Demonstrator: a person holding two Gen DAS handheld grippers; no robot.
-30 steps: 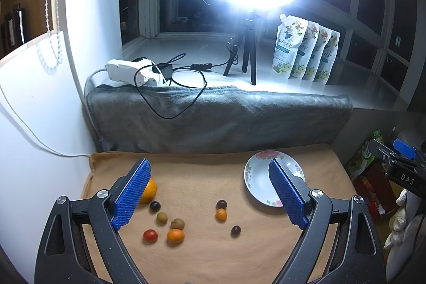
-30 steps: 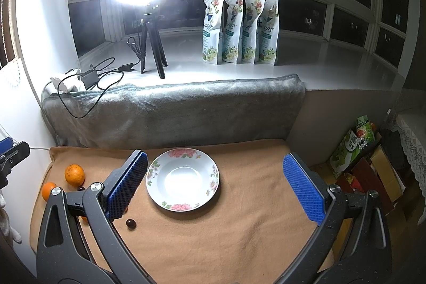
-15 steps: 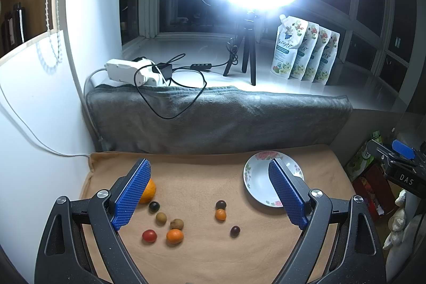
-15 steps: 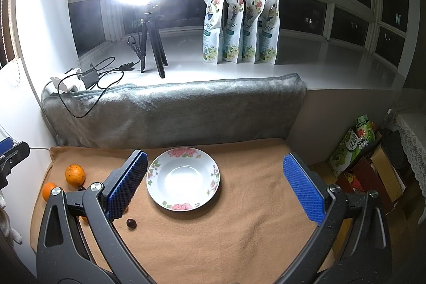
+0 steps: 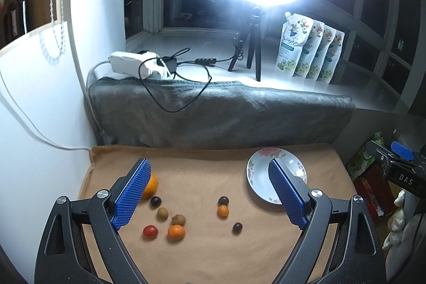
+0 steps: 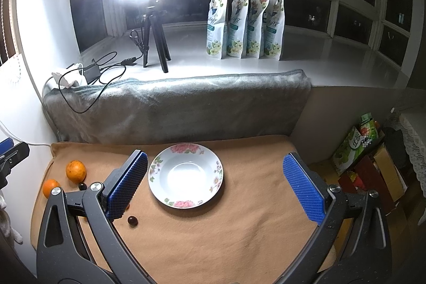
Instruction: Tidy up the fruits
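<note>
Tan blanket carries the loose fruits (image 5: pixel 175 220) left of empty plate (image 6: pixel 210 193); both grippers, left gripper (image 5: pixel 207 193) & right gripper (image 6: pixel 215 185), w/ jaws wide open, hold nothing, so lower left one straight over one fruit

Plate (image 6: pixel 186 202) on blanket (image 6: pixel 226 236), toward its right rear in left wrist view, empty. Fruits scattered on blanket left of plate: large orange (image 5: pixel 149 185) farthest left rear; dark grape (image 5: pixel 155 201) just beside it; two small fruits (image 5: pixel 170 216) then tomato (image 5: pixel 150 231) and small orange (image 5: pixel 176 232) nearer camera. Middle pair: grape (image 5: pixel 223 201) touching kumquat (image 5: pixel 223 210); lone grape (image 5: pixel 237 228) in front. Folded throw (image 5: pixel 221 113) behind blanket. Sill behind throw: power strip (image 5: pixel 133 64) left, tripod (image 5: pixel 249 49) centre, four pouches (image 5: pixel 310 51) right.
</note>
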